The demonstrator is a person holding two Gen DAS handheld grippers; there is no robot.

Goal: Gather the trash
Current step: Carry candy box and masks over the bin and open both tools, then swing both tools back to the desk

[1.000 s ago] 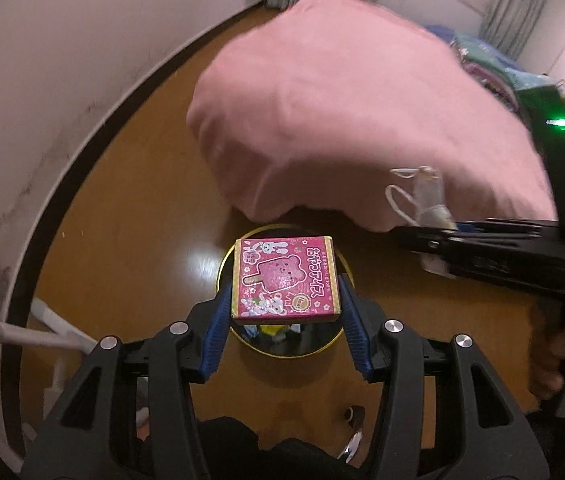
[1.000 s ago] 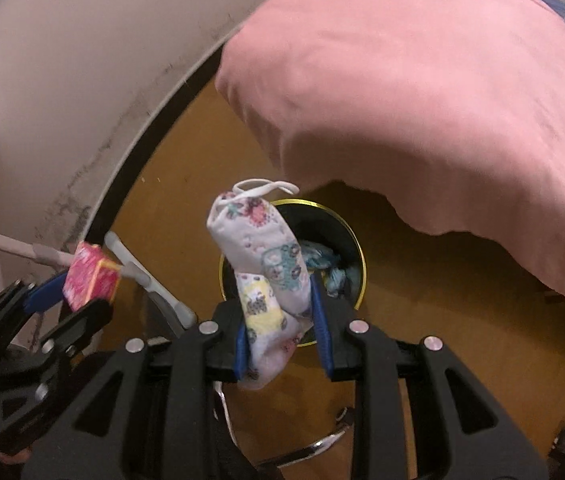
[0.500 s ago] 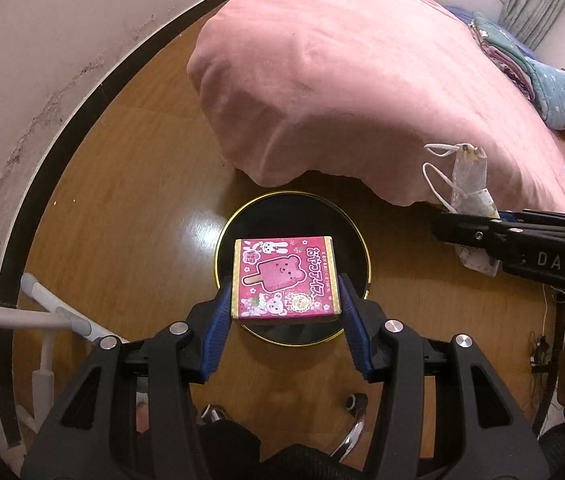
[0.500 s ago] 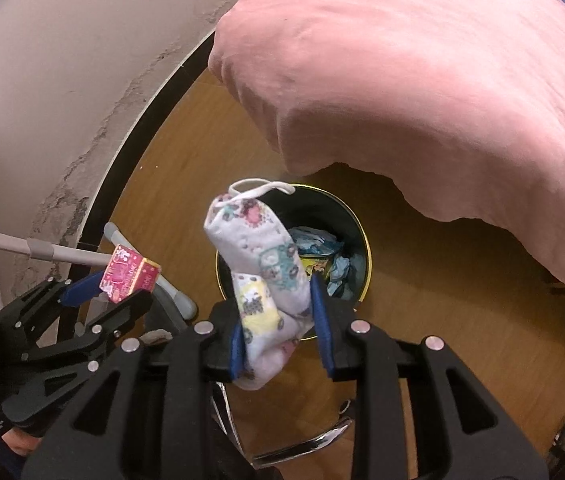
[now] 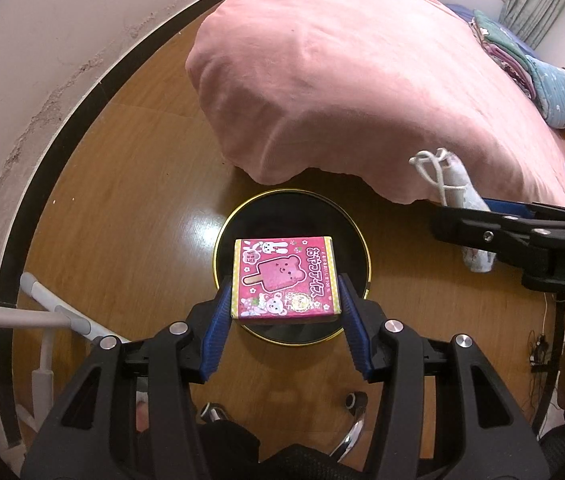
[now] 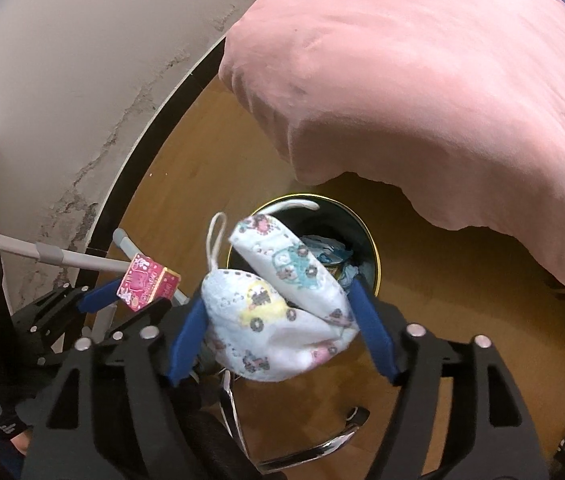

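Above the round black gold-rimmed waste bin (image 6: 366, 240), the right claw (image 6: 278, 312) is opening, its jaws spreading off the white car-print fabric face mask (image 6: 282, 304) unfolding between them. Best keep it steady over the bin mouth until the mask drops clear. The left claw (image 5: 284, 300) grips the pink ice-pop carton (image 5: 284, 278) directly above the bin.

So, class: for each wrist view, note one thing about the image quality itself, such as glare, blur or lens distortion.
Left wrist view: ceiling light glares off the wooden floor beside the bin; the pink box is sharp. Right wrist view: the fisheye bends the baseboard into a curve; the face mask is slightly motion-blurred.
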